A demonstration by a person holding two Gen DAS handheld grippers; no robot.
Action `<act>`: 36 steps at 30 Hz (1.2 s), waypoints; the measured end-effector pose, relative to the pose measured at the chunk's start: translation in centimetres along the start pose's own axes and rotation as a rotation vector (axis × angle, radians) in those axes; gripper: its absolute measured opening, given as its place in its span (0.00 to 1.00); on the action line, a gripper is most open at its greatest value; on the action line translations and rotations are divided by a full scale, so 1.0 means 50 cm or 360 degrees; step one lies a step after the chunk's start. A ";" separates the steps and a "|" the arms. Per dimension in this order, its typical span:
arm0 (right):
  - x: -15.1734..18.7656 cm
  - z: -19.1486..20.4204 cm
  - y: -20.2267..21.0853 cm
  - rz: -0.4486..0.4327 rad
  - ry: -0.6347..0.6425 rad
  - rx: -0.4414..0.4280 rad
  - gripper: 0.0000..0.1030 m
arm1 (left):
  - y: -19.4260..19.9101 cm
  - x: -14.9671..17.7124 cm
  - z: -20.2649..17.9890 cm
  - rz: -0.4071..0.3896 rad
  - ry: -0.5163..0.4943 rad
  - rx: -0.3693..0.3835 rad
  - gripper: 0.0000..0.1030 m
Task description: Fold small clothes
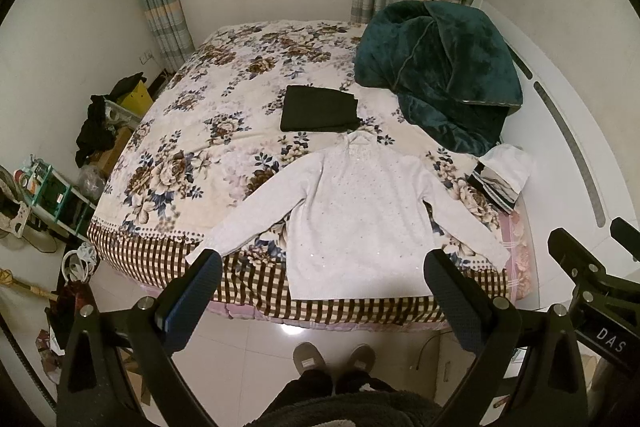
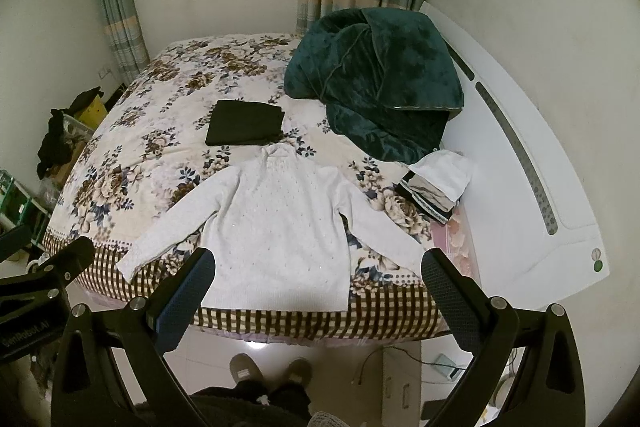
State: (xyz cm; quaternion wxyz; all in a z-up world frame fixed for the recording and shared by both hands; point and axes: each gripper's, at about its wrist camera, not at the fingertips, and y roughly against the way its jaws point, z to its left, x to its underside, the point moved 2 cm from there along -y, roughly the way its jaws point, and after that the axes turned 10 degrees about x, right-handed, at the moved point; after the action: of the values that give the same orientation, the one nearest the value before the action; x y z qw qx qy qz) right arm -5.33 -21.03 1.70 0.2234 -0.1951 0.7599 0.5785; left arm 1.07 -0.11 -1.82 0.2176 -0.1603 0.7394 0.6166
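Sweater [image 1: 352, 223], white and knitted, lay spread flat and face up at the near edge of the bed [image 1: 188, 131], its collar pointing toward the far edge and both sleeves angled outward toward the near corners. Its hem hung just over the near edge of the floral bedspread. Beyond the collar sat a folded black garment [image 1: 320, 109], just beside it. A rumpled dark green blanket [image 1: 440, 79] was heaped toward the far right corner, and a small stack of folded clothes [image 1: 502, 175] rested at the right edge.

The left gripper [image 1: 320, 275] and the right gripper [image 2: 318, 273] both hovered above the floor in front of the near edge, each with its jaws spread wide and holding nothing. The person's slippers [image 1: 334, 357] showed on the tiles below.

Folding had apparently not begun. One risk was that the overhanging hem could let the sweater slide off the near edge if a sleeve were pulled toward the person. Another was pinching the bedspread along with the knit, which would drag the cover and wrinkle the fold.
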 end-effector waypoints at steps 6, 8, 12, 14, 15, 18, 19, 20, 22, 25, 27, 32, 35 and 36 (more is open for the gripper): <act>0.002 -0.001 0.005 -0.0007 0.0003 0.0001 1.00 | 0.004 -0.009 -0.009 -0.0004 0.0000 0.0002 1.00; 0.003 -0.002 0.007 -0.0009 0.0002 0.0001 1.00 | 0.005 -0.007 -0.007 -0.0006 0.0001 0.0002 1.00; 0.005 -0.003 0.006 -0.0012 0.0004 0.0003 1.00 | 0.006 -0.016 -0.016 -0.0009 0.0003 0.0000 1.00; 0.006 -0.003 0.007 -0.0015 0.0005 0.0003 1.00 | 0.006 -0.017 -0.017 -0.0010 0.0000 0.0001 1.00; -0.002 -0.003 0.012 -0.0015 0.0007 0.0003 1.00 | 0.006 -0.022 -0.018 -0.0011 0.0000 0.0002 1.00; -0.004 -0.003 0.019 -0.0019 0.0006 0.0005 1.00 | -0.001 -0.029 -0.025 -0.0016 0.0002 0.0001 1.00; -0.004 -0.004 0.019 -0.0020 0.0004 0.0004 1.00 | 0.001 -0.033 -0.026 -0.0018 0.0002 0.0000 1.00; -0.004 -0.004 0.019 -0.0021 0.0003 0.0004 1.00 | 0.004 -0.033 -0.022 -0.0021 0.0002 -0.0001 1.00; -0.011 -0.006 0.020 -0.0022 0.0004 0.0004 1.00 | 0.032 -0.050 -0.020 -0.0025 0.0009 0.0000 1.00; -0.013 -0.001 0.039 -0.0024 0.0004 0.0003 1.00 | 0.036 -0.052 -0.019 -0.0034 0.0007 0.0005 1.00; -0.023 0.000 0.049 -0.0026 0.0006 0.0003 1.00 | 0.035 -0.051 -0.019 -0.0036 0.0010 0.0005 1.00; -0.040 0.005 0.060 -0.0033 0.0009 -0.0001 1.00 | 0.040 -0.045 -0.021 -0.0056 0.0015 0.0008 1.00; -0.047 0.005 0.067 -0.0045 0.0010 -0.0001 1.00 | 0.042 -0.042 -0.020 -0.0065 0.0018 0.0008 1.00; -0.048 0.005 0.068 -0.0048 0.0009 -0.0001 1.00 | 0.042 -0.044 -0.020 -0.0068 0.0019 0.0009 1.00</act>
State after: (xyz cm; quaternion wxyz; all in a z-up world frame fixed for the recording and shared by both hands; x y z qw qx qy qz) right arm -5.20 -19.83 5.69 0.2298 -0.2083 0.7573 0.5747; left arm 1.74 -0.78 1.24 0.2267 -0.1790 0.7388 0.6089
